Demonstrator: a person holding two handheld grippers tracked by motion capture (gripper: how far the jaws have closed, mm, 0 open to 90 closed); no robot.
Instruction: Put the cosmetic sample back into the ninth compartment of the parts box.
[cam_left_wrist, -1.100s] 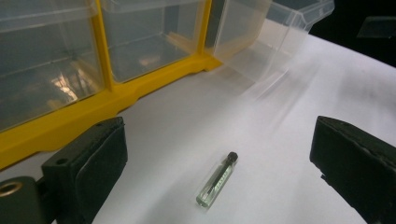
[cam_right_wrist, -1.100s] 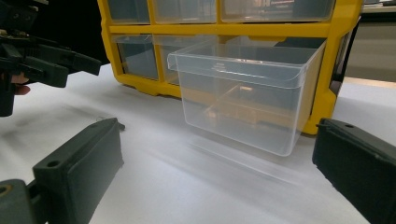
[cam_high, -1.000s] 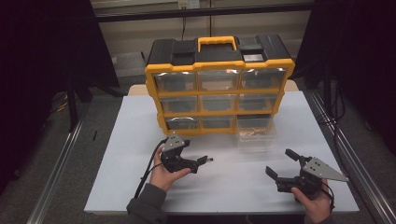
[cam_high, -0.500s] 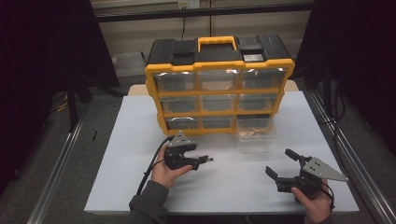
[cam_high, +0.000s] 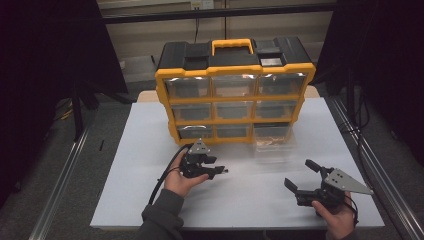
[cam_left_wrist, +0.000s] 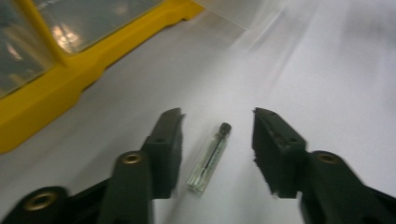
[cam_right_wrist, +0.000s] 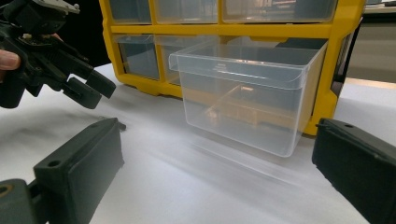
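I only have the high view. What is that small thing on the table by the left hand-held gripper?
Observer: A small clear vial with a dark cap, lying flat between the open jaws of the left hand-held gripper, untouched.
Operator: Is the pulled-out drawer fully out?
Observer: No, the clear drawer still sits partly in the yellow organizer.
Operator: And the right one?
Observer: The right hand-held gripper is open and faces that drawer.

Left claw (cam_high: 218, 171) and right claw (cam_high: 299, 176) both hover low with jaws spread apart.
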